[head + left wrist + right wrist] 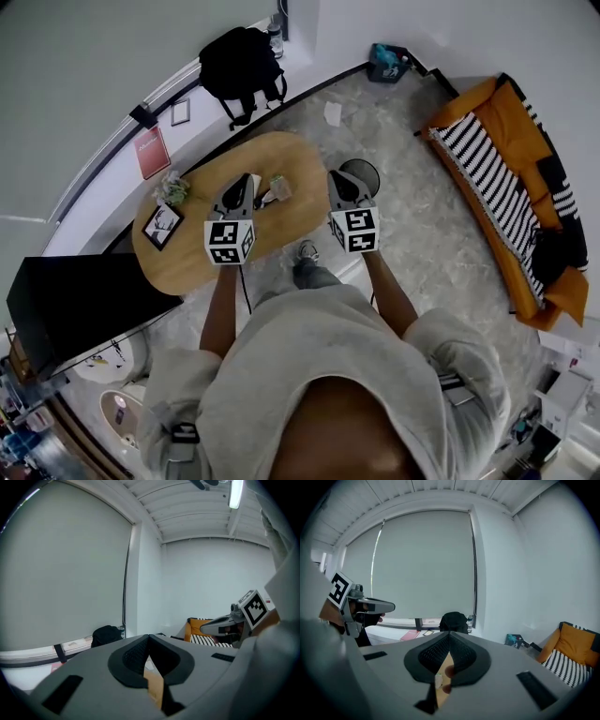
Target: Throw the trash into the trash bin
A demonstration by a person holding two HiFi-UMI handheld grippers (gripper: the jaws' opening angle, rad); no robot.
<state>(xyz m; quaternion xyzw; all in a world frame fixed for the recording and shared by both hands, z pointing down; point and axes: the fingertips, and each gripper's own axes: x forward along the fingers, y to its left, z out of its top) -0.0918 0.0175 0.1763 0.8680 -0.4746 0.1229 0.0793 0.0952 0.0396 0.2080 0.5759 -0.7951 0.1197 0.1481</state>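
Observation:
In the head view a crumpled piece of trash lies on the oval wooden table. My left gripper hovers over the table just left of the trash, jaws shut with nothing in them. Off the table's right end, my right gripper is held above the floor, shut and empty. A round dark trash bin stands on the floor right behind its tips. Each gripper view shows the other gripper off to one side.
A small plant and a framed picture sit on the table's left part. A black backpack rests on the window ledge. An orange sofa with a striped blanket lines the right. A paper scrap lies on the floor.

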